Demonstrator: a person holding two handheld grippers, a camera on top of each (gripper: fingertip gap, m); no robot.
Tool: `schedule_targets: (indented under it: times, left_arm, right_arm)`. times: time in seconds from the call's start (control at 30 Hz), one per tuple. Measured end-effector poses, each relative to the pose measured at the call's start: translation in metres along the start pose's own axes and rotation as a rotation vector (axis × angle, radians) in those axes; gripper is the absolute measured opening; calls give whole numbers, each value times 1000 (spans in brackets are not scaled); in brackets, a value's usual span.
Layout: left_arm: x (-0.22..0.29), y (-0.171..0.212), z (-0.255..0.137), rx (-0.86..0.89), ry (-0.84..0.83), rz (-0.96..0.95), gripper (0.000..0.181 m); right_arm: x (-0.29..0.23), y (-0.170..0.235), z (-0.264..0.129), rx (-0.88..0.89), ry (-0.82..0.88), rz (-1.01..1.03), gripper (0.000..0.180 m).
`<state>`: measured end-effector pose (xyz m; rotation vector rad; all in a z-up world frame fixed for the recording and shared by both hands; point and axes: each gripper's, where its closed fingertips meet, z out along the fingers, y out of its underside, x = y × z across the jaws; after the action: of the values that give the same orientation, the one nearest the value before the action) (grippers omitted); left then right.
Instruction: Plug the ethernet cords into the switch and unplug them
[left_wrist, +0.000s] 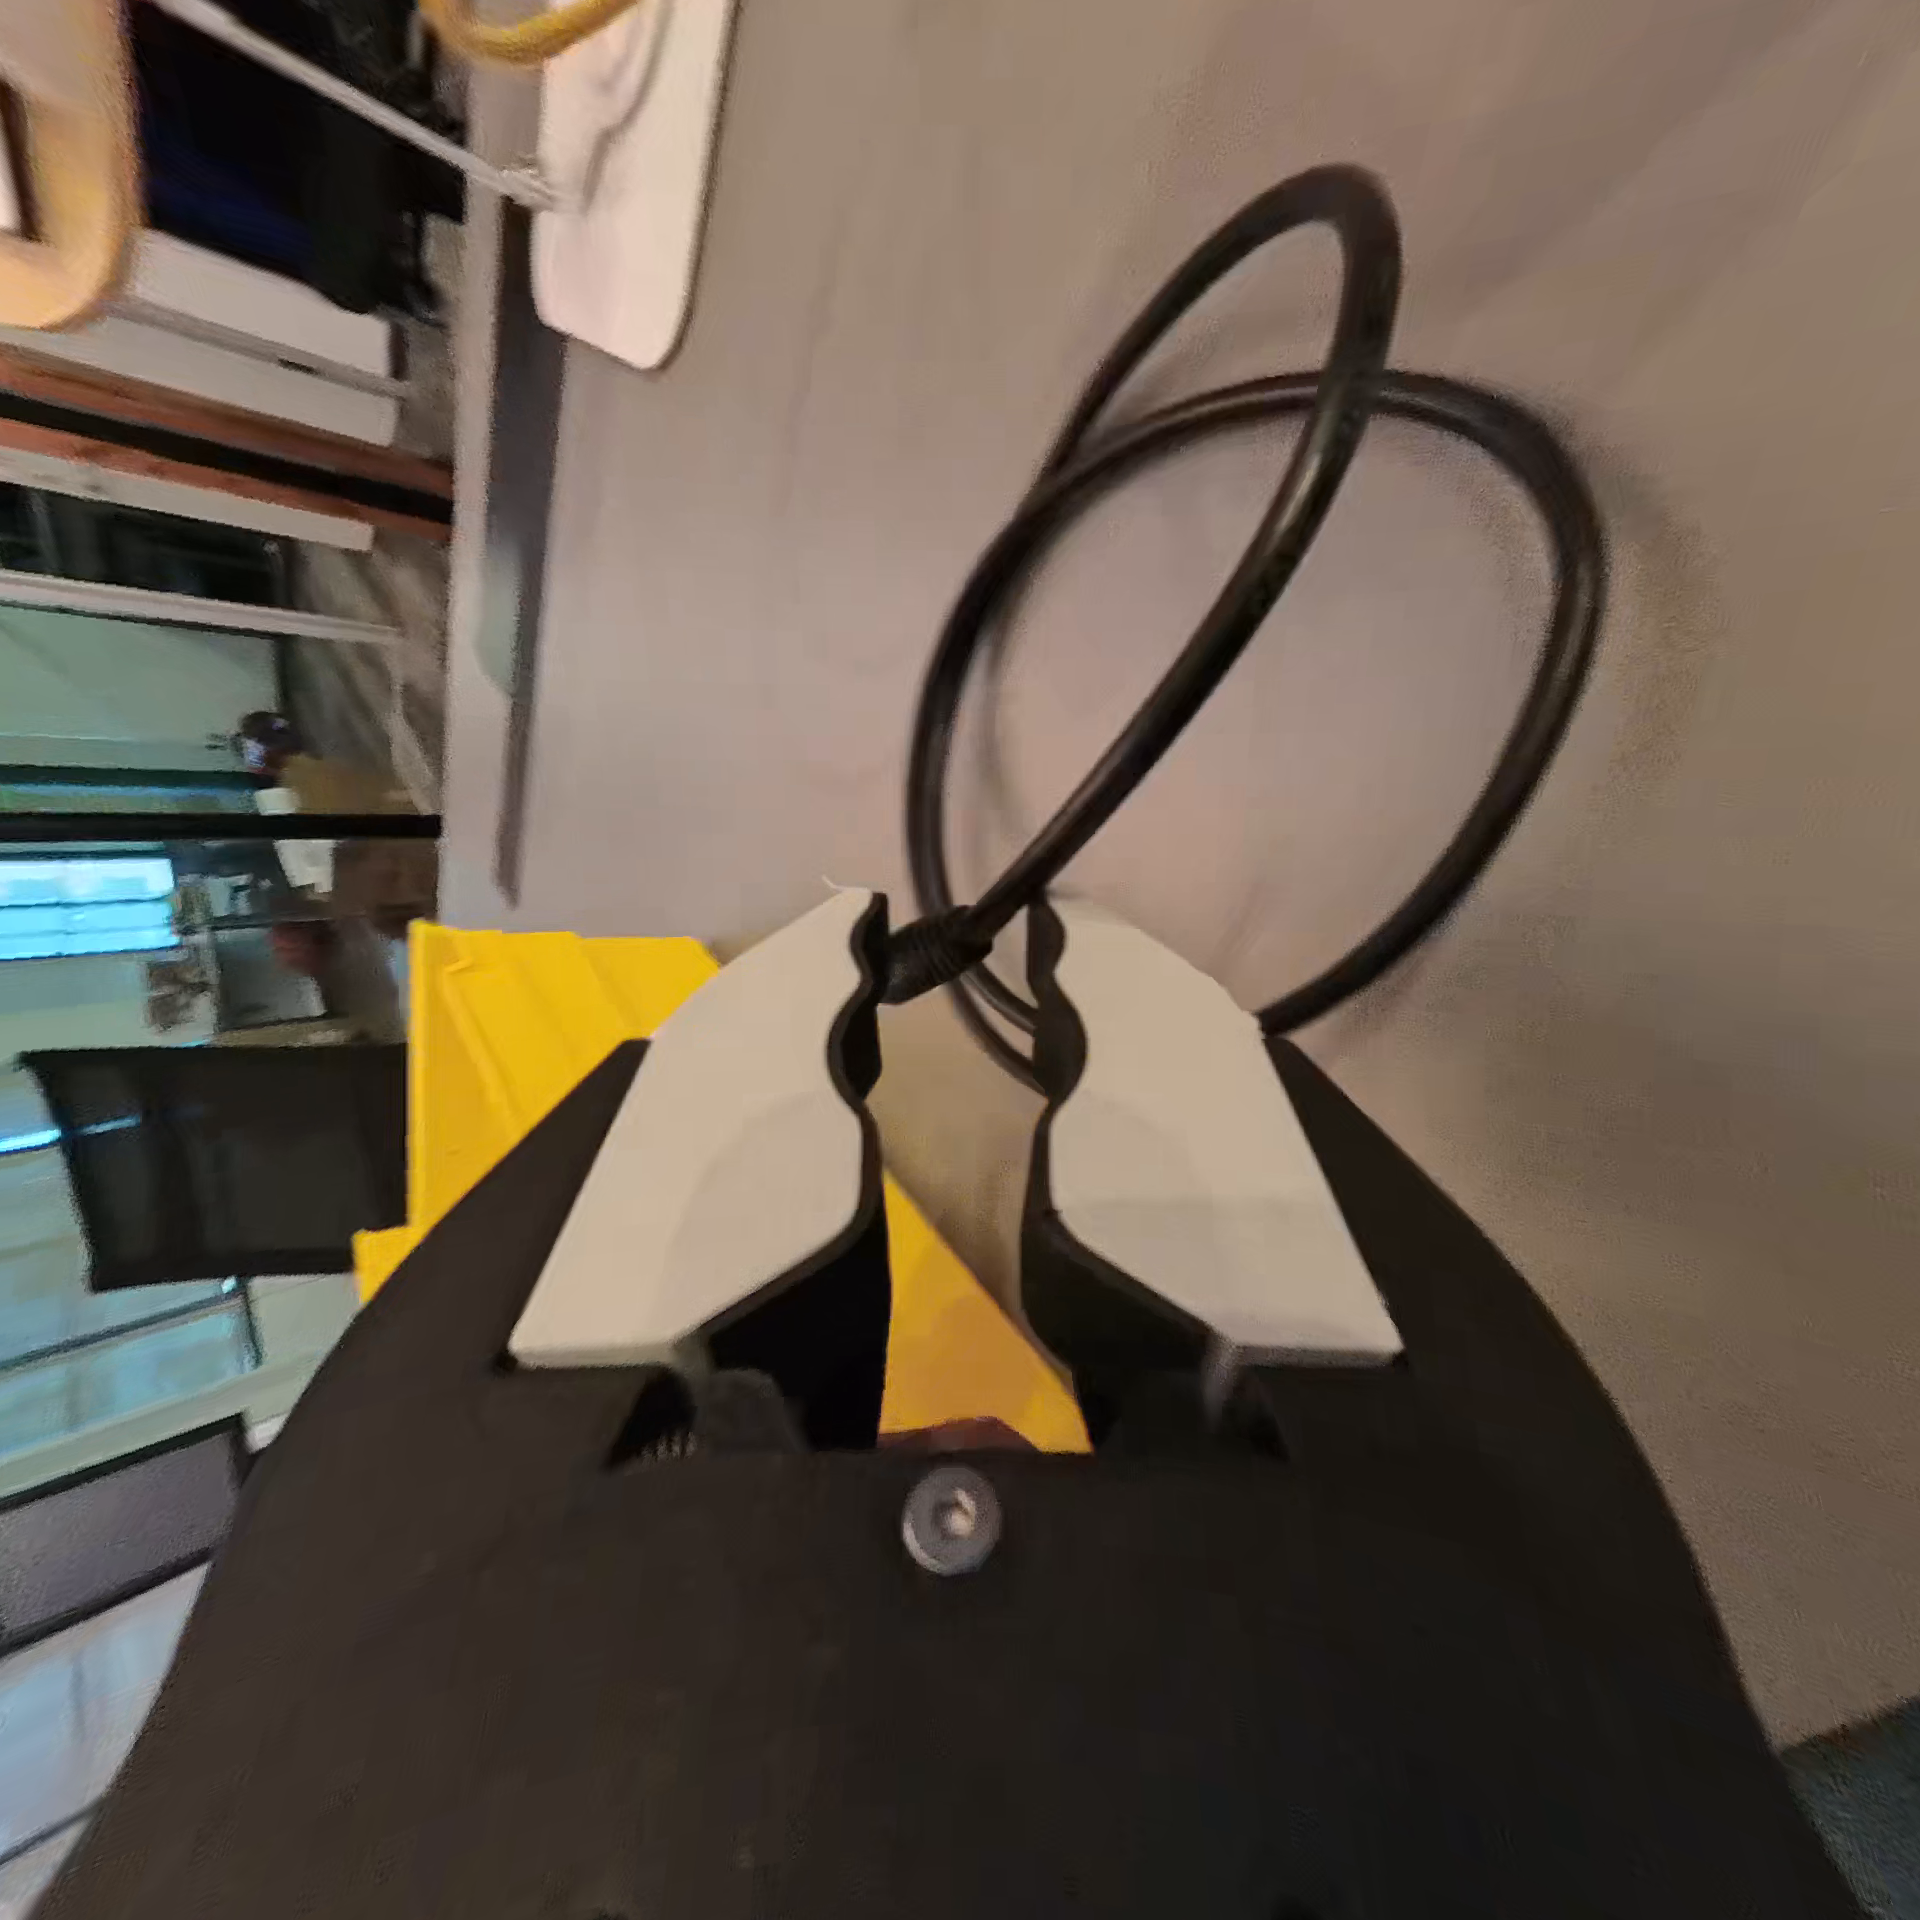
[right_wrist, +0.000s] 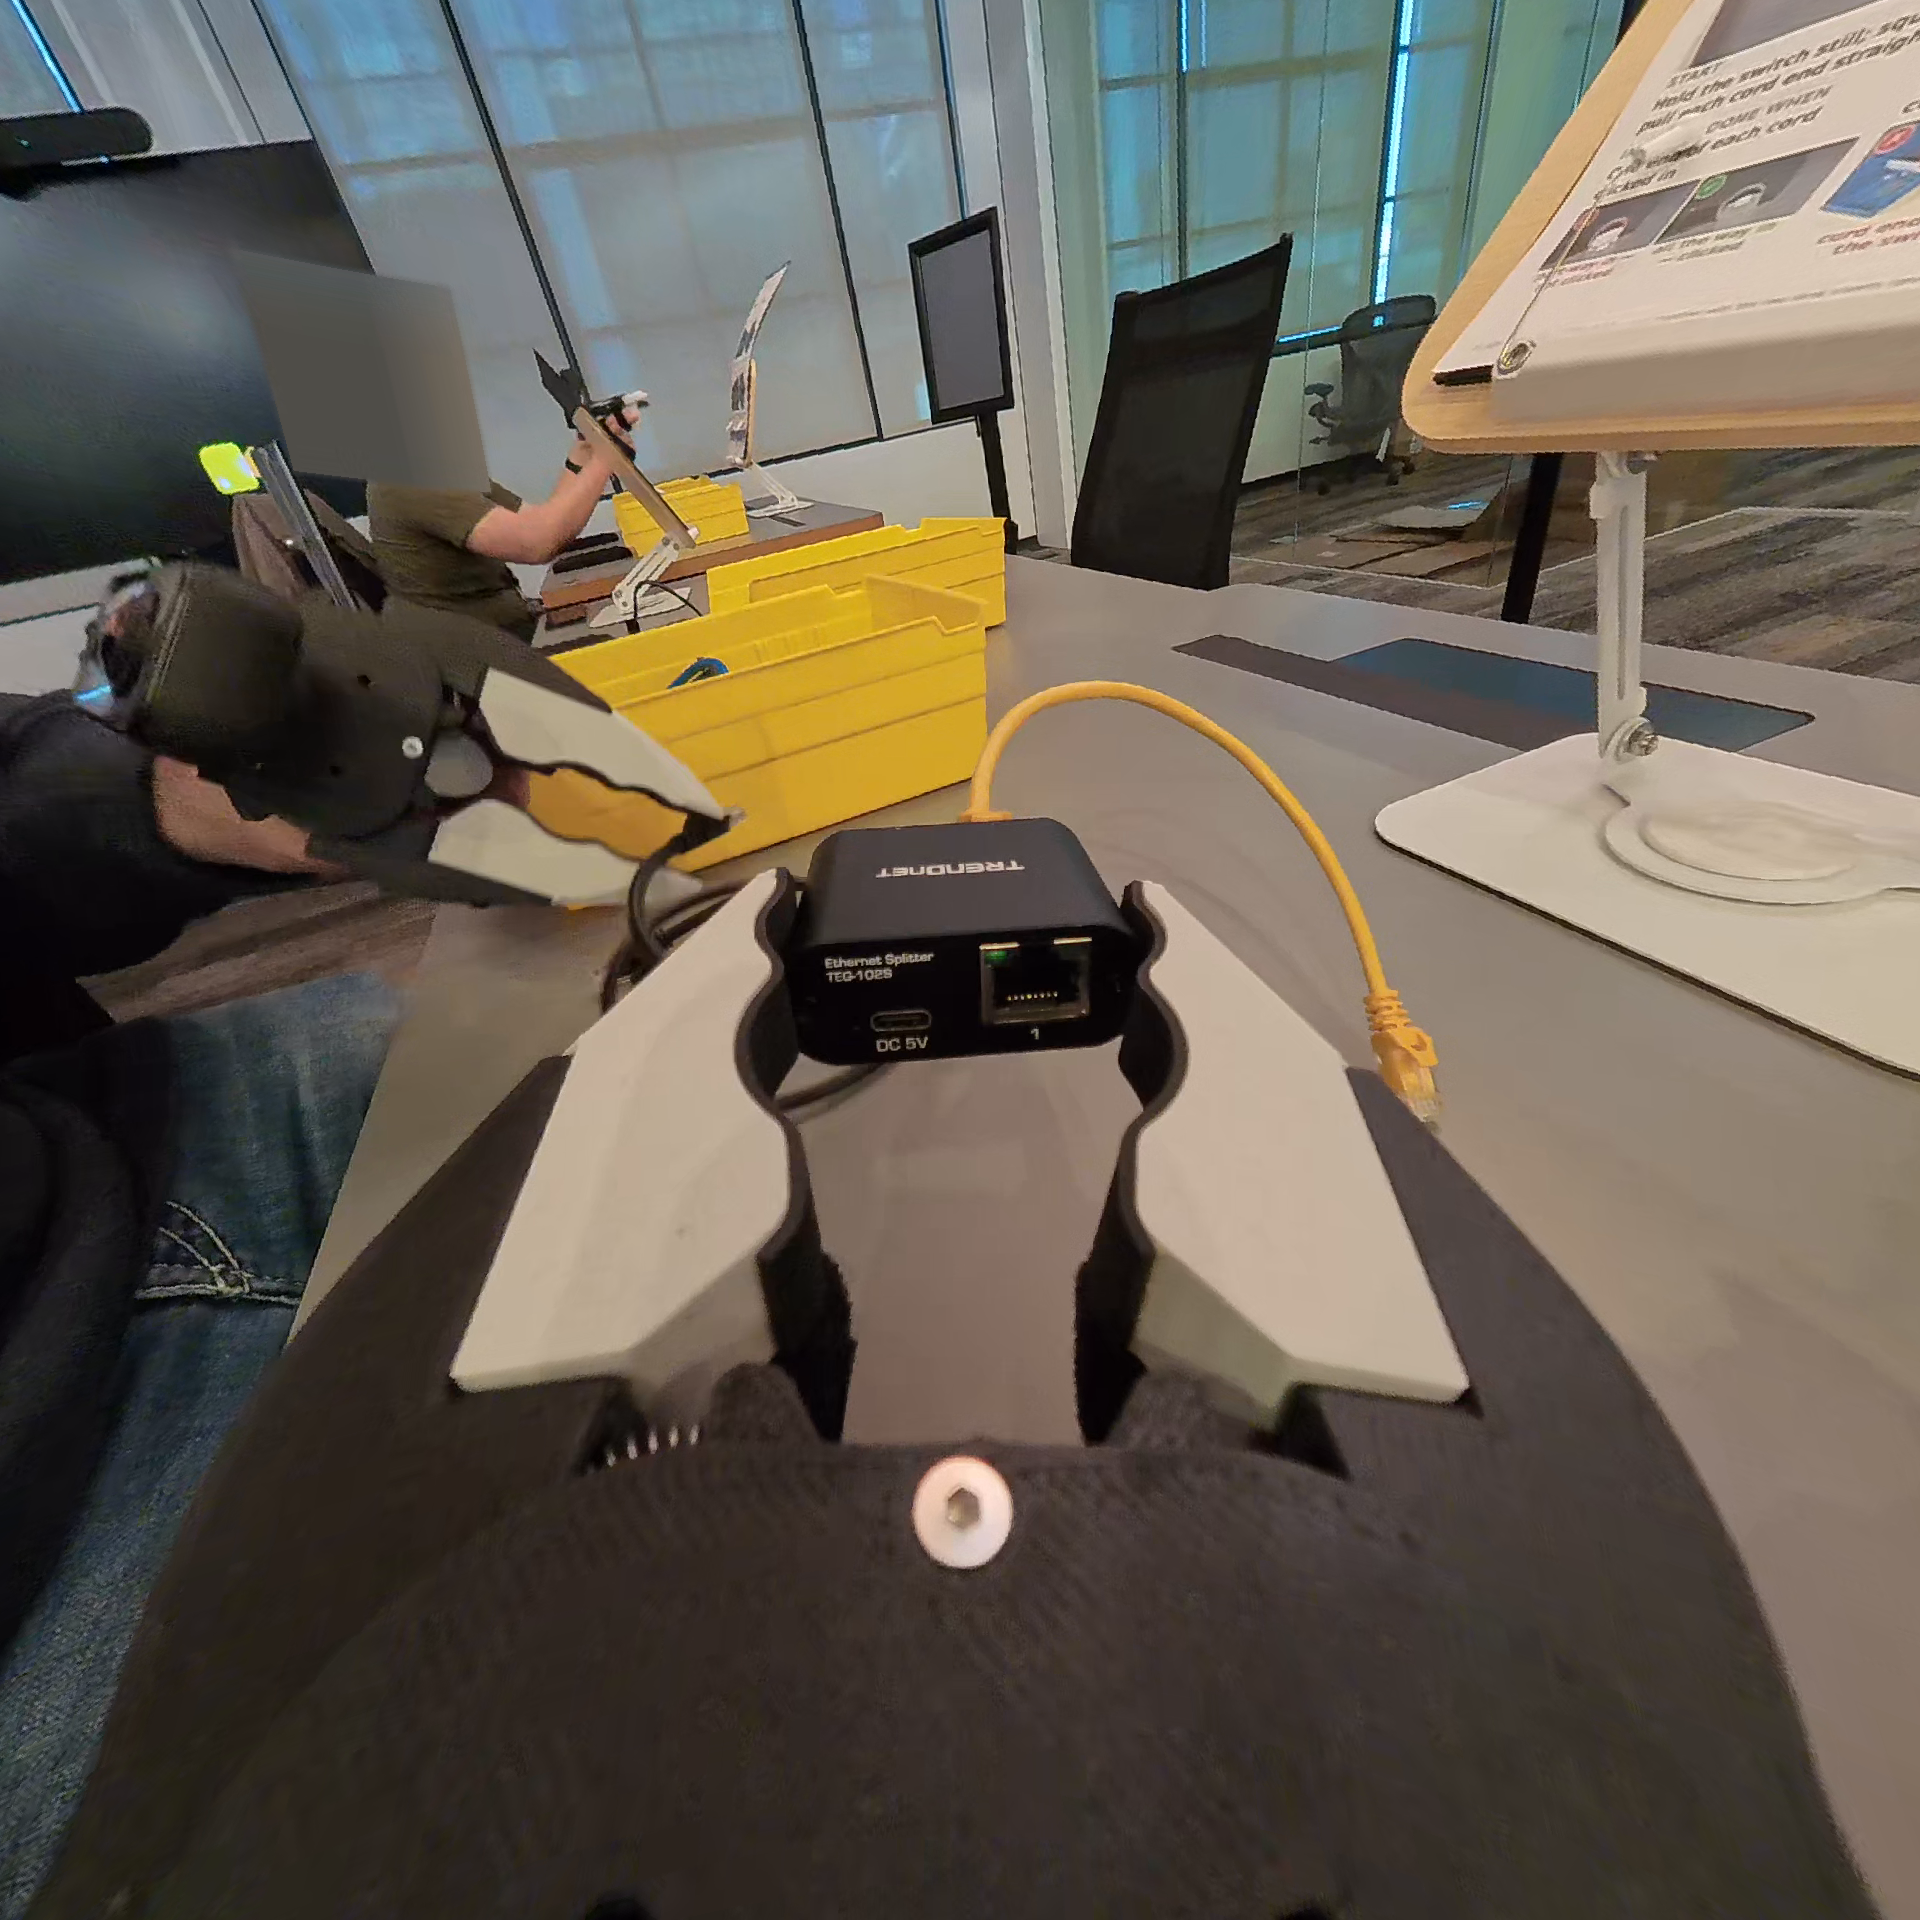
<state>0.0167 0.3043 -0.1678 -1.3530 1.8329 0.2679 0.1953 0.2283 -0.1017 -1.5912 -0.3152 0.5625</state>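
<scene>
A small black switch (right_wrist: 940, 883) sits on the grey table (right_wrist: 1558, 1299). My right gripper (right_wrist: 958, 906) is closed on its two sides, with its front port facing me. A yellow ethernet cord (right_wrist: 1195, 727) runs from the switch's back and arcs over; its free plug (right_wrist: 1405, 1060) lies on the table to the right. My left gripper (left_wrist: 956, 935), also seen in the right wrist view (right_wrist: 707, 852), hovers left of the switch with jaws apart. The end boot of a coiled black cord (left_wrist: 1257, 623) rests against one finger (left_wrist: 769, 1091); its plug is hidden.
Yellow bins (right_wrist: 810, 707) stand behind the switch and show in the left wrist view (left_wrist: 488, 1039). A white stand base (right_wrist: 1662, 831) with a tilted instruction board (right_wrist: 1714, 260) is at right. A seated person's legs (right_wrist: 208, 1195) are at left. Another person works at a far table. My right fingertips sit around 20 cm from my left ones.
</scene>
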Motion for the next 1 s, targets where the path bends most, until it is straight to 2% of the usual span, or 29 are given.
schedule_targets:
  times: [0.1, 0.17, 0.27, 0.37, 0.5, 0.57, 0.63, 0.73, 0.9, 1.0]
  left_arm:
    - [25, -1, -6, 59, 177, -74, 43]
    - [30, -9, -22, 177, 308, -74, 46]
    - [11, -4, -40, 205, 414, -103, 46]
    - [-10, 7, -47, 161, 440, -60, 43]
    - [-1, 16, -45, 6, 489, -105, 36]
    - [18, 22, -44, -92, 517, -197, 31]
    - [34, 23, -43, -118, 514, -347, 30]
    - [51, 32, -38, -139, 478, -518, 39]
    - [66, 56, -18, -253, 403, -505, 42]
    - [79, 45, -14, -213, 496, -599, 39]
  right_arm:
    - [-1, 0, -1, 0, -1, -7, 61]
    - [-1, -1, -1, 2, -4, -5, 61]
    - [-4, 0, 1, -2, -16, -10, 61]
    - [-5, 0, 1, -7, -17, -21, 61]
    - [-4, -1, 0, -1, -15, -16, 60]
    - [-4, -1, 0, -2, -15, -19, 60]
    - [-5, -1, 0, -3, -17, -23, 61]
    - [-8, -3, 1, 3, -26, -26, 61]
    - [-12, -4, 1, 4, -37, -38, 61]
    - [-11, -5, 0, 7, -29, -36, 60]
